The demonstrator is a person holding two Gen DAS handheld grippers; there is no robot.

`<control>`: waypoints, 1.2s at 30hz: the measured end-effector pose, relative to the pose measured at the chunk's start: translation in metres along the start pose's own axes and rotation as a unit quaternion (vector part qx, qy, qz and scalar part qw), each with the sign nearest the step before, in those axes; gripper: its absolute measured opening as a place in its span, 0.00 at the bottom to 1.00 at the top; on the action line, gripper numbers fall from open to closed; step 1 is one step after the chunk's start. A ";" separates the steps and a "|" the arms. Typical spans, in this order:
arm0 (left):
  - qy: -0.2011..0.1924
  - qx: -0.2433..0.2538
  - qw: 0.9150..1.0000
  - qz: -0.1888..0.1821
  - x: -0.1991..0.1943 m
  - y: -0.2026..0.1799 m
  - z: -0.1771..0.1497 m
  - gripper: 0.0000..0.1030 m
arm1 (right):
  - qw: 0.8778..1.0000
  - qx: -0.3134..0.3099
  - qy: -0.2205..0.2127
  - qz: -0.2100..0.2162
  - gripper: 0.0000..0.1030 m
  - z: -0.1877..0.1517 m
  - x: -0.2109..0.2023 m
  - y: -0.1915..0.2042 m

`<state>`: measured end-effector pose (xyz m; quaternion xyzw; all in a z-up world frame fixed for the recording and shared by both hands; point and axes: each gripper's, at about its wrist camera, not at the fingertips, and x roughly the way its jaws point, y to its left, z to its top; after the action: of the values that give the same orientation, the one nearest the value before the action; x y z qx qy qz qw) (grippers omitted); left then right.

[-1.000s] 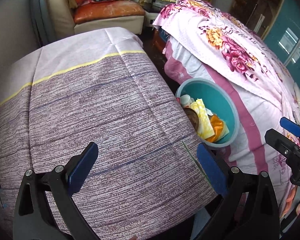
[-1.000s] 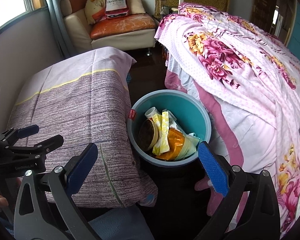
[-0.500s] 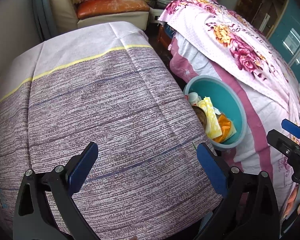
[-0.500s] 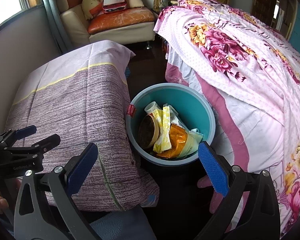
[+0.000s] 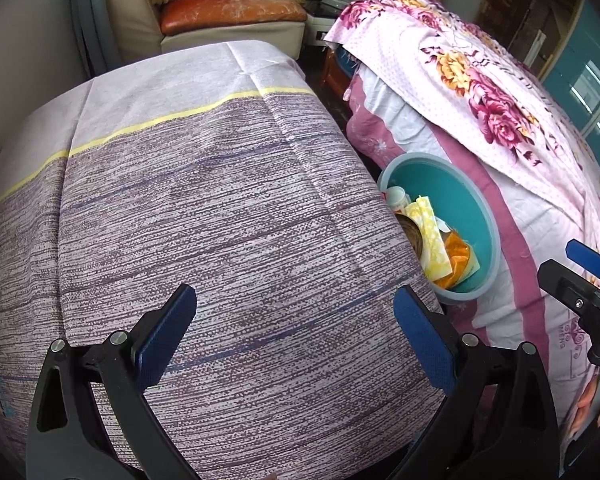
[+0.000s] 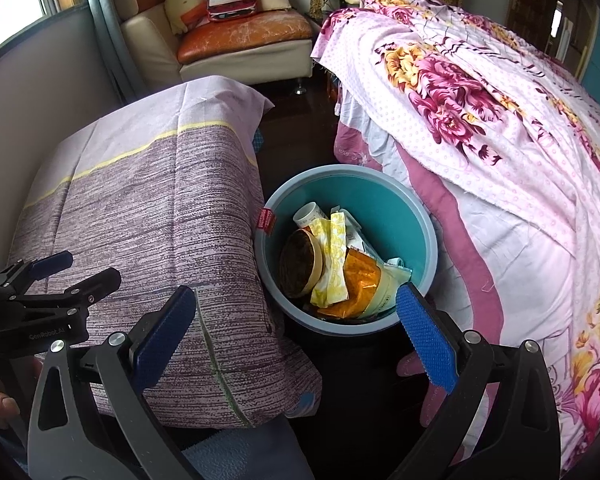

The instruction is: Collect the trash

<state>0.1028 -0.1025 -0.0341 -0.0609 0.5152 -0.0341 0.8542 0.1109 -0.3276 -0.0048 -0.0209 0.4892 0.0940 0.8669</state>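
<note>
Both the left gripper (image 5: pixel 294 336) and the right gripper (image 6: pixel 296 336) stand with fingers wide and empty, and the trash, wrappers and a cup, lies piled in the teal bin (image 6: pixel 416 208) on the floor between the cloth-covered tabletop (image 5: pixel 204 208) and the bed (image 6: pixel 500 128). No loose litter shows on the tabletop or bed. The collecting looks finished, so the best step is probably a slow sweep before lowering the grippers.
</note>
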 end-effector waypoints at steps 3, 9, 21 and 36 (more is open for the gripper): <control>-0.008 0.001 1.000 0.006 -0.002 0.001 0.000 0.96 | 1.000 0.000 0.000 0.000 0.93 0.001 0.000 0.001; -0.012 0.004 1.000 0.008 -0.002 0.002 -0.001 0.96 | 1.000 0.002 0.001 0.000 0.93 0.001 0.002 0.002; -0.017 0.005 1.000 0.012 -0.002 0.004 -0.001 0.96 | 1.000 0.011 0.002 -0.001 0.93 -0.001 0.005 -0.005; -0.018 0.005 1.000 0.015 -0.001 0.007 -0.003 0.96 | 1.000 0.010 0.007 0.000 0.93 -0.003 0.010 -0.003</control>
<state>0.1002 -0.0957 -0.0356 -0.0494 0.5005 -0.0232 0.8640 0.1143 -0.3297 -0.0152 -0.0128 0.4965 0.0893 0.8633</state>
